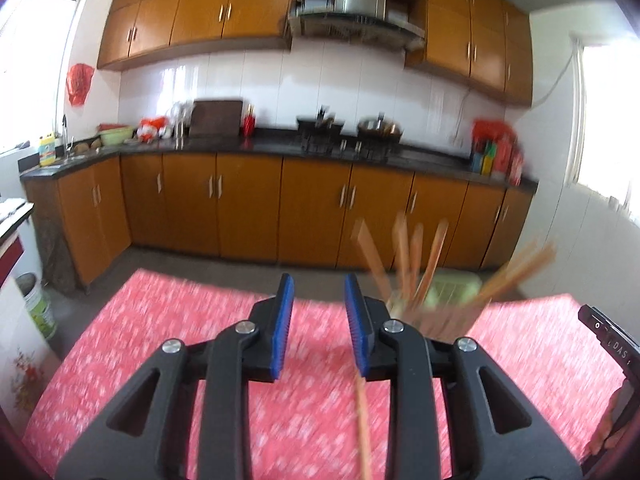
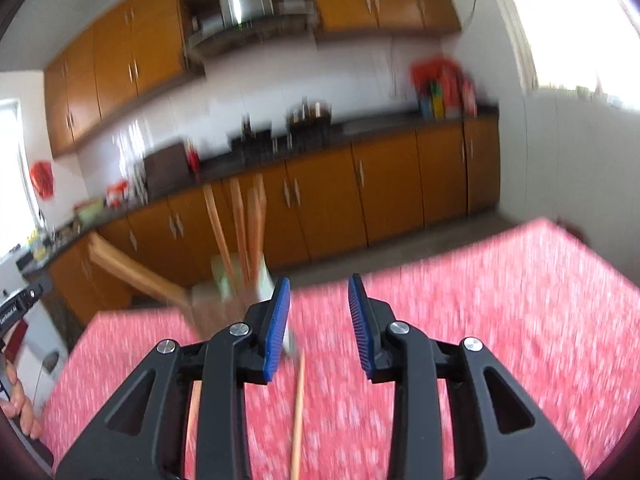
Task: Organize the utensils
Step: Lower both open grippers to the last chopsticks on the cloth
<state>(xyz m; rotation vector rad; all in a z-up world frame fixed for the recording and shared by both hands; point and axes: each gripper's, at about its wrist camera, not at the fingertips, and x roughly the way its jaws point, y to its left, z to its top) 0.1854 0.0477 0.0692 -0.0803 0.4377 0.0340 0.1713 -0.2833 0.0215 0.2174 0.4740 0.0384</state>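
Observation:
Both views are motion-blurred. In the left wrist view my left gripper (image 1: 319, 280) stands open above the red patterned tablecloth (image 1: 160, 340), with nothing between its blue pads. Just right of it a pale green holder (image 1: 452, 292) carries several upright and leaning wooden chopsticks (image 1: 404, 248). One loose chopstick (image 1: 362, 420) lies on the cloth under the right finger. In the right wrist view my right gripper (image 2: 319, 280) is open too. The holder (image 2: 224, 276) is to its left. A loose chopstick (image 2: 298, 412) lies on the cloth below the gap, and another (image 2: 194, 408) lies further left.
The table's far edge (image 1: 208, 278) meets grey floor, with orange kitchen cabinets (image 1: 248, 208) and a dark counter beyond. A hand (image 2: 20, 412) on a black casing (image 2: 16, 308) shows at the left edge of the right wrist view. Another black casing (image 1: 608, 344) is at the left view's right edge.

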